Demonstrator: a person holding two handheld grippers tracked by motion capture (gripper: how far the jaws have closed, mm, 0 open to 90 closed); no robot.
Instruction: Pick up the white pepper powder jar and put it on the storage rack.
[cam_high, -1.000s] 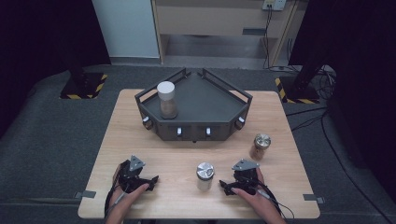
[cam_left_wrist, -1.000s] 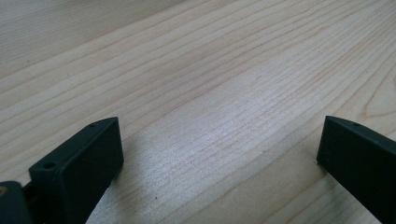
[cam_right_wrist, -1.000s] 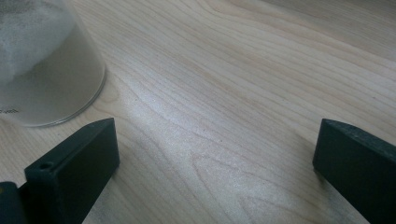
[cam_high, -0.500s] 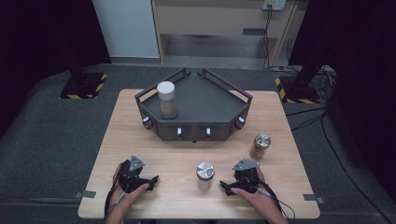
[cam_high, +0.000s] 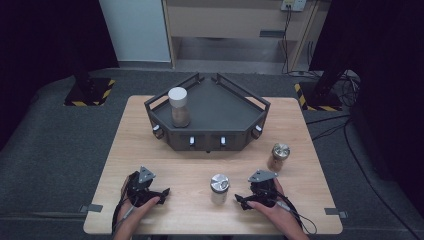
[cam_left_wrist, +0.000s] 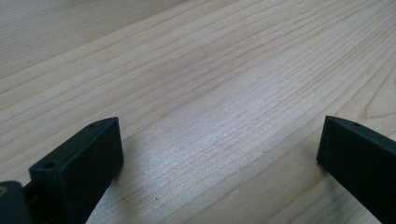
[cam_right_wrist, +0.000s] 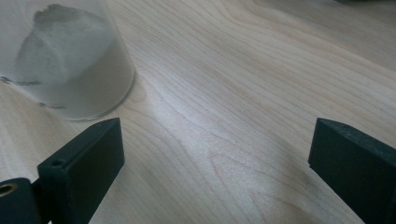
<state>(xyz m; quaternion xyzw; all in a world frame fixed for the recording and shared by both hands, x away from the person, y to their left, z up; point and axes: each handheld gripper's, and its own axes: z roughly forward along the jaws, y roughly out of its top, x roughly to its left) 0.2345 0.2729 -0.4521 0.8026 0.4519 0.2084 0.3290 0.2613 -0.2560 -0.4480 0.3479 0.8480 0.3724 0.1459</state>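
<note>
**Silver-lidded jar upright between two open grippers**

The silver-lidded jar (cam_high: 219, 188) is set upright on the wooden table (cam_high: 150, 125), its long axis vertical and its lid facing up, near the front edge and between the two grippers. In the right gripper view the jar's clear wall (cam_right_wrist: 65, 60) is seen with a pale powder inside, standing just beyond the tip of the jaw at the left of that view and clear of it; no contact is made. The right gripper (cam_high: 243, 201) is held low over the table just beside the jar, jaws spread wide with bare wood between them. The left gripper (cam_high: 162, 192) is held farther off on the jar's other side, jaws likewise wide apart over bare wood. A second jar with brown contents (cam_high: 278, 156) stands upright toward the right edge. A third jar with a white lid (cam_high: 178, 106) is placed upright on the dark angular tray (cam_high: 225, 107) at the table's far side
</note>
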